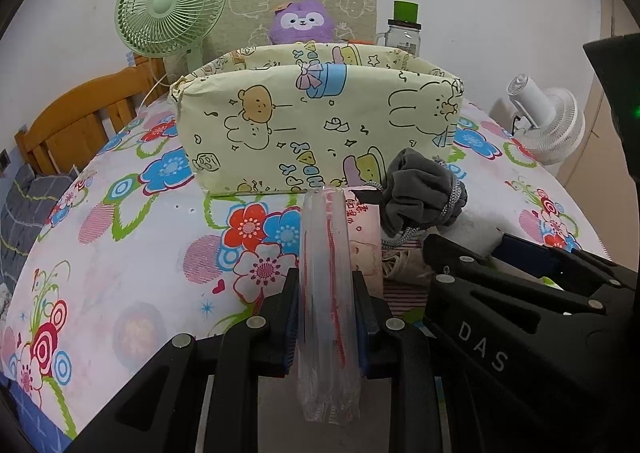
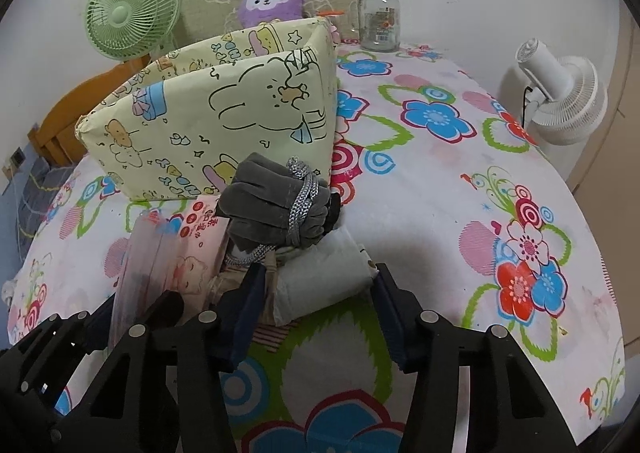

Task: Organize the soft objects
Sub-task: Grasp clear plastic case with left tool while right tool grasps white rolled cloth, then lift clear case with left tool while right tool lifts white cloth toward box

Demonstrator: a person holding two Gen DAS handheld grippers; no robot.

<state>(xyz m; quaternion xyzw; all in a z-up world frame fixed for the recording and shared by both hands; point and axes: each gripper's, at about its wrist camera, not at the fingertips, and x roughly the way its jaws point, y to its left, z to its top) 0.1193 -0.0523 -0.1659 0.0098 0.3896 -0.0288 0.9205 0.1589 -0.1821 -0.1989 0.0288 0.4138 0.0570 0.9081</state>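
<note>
Floral worktop point(image 2: 460, 181); cartoon-print box point(image 1: 320, 125) looks empty. Left gripper point(image 1: 326, 317) jaws clamp clear bag point(image 1: 326, 293); right gripper point(image 2: 320, 313) jaws half-wide around white pack point(image 2: 324, 273), contact unclear. Sorting barely begun.

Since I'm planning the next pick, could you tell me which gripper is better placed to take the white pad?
Right gripper: its fingers already straddle the white pad. The left gripper is busy, shut on a clear bag.

A bed point(image 2: 440, 189) is covered by a white sheet printed with red, blue and pink flowers. A cream cartoon-print storage box point(image 1: 316, 125) is set near its middle. A glass jar point(image 2: 378, 19) is stood toward the far edge. A small pile of soft things, topped by a grey drawstring pouch point(image 2: 276, 205), is laid just before the box.
</note>
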